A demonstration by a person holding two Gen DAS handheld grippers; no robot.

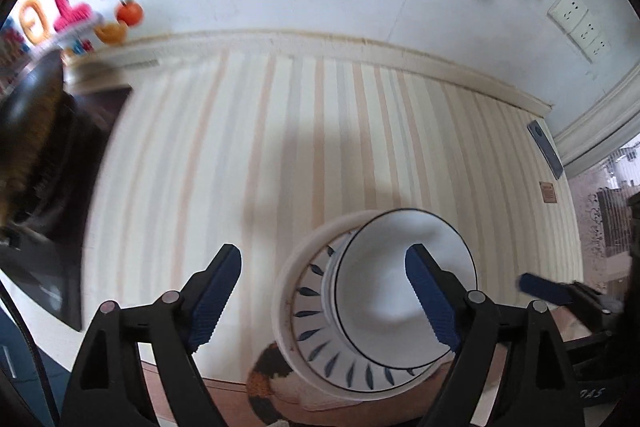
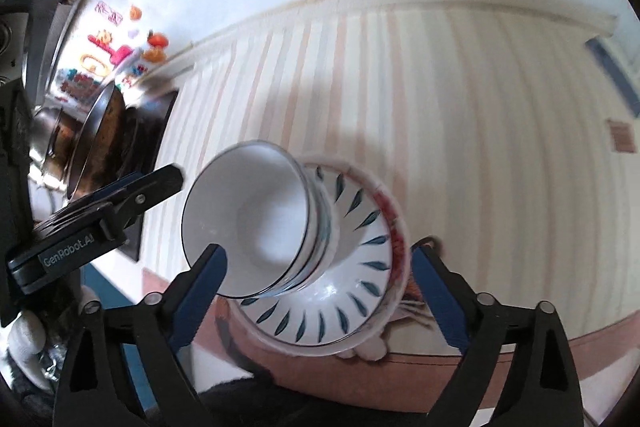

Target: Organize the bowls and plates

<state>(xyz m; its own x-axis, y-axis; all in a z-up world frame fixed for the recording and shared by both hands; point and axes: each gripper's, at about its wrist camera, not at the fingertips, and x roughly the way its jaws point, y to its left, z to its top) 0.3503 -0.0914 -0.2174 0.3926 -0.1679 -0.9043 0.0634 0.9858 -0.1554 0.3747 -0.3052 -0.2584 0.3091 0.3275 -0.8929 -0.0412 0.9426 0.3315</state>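
A stack of dishes stands on the striped tablecloth (image 1: pixel 280 147). On top is a plain white bowl (image 1: pixel 400 287) (image 2: pixel 256 215) with a thin dark rim. It sits in a bowl with blue leaf marks (image 1: pixel 316 343) (image 2: pixel 360 267), which rests in a wider white dish (image 1: pixel 286 275). My left gripper (image 1: pixel 324 299) is open; its right finger overlaps the white bowl and its left finger is over bare cloth. My right gripper (image 2: pixel 318 299) is open with the stack between its fingers; contact cannot be told.
A dark pan (image 1: pixel 32 115) (image 2: pixel 100 135) sits on a black cooktop at the left. Colourful stickers (image 1: pixel 72 7) and wall sockets (image 1: pixel 580 23) are on the white wall behind. A brown patterned mat (image 2: pixel 400 367) lies under the stack at the table's near edge.
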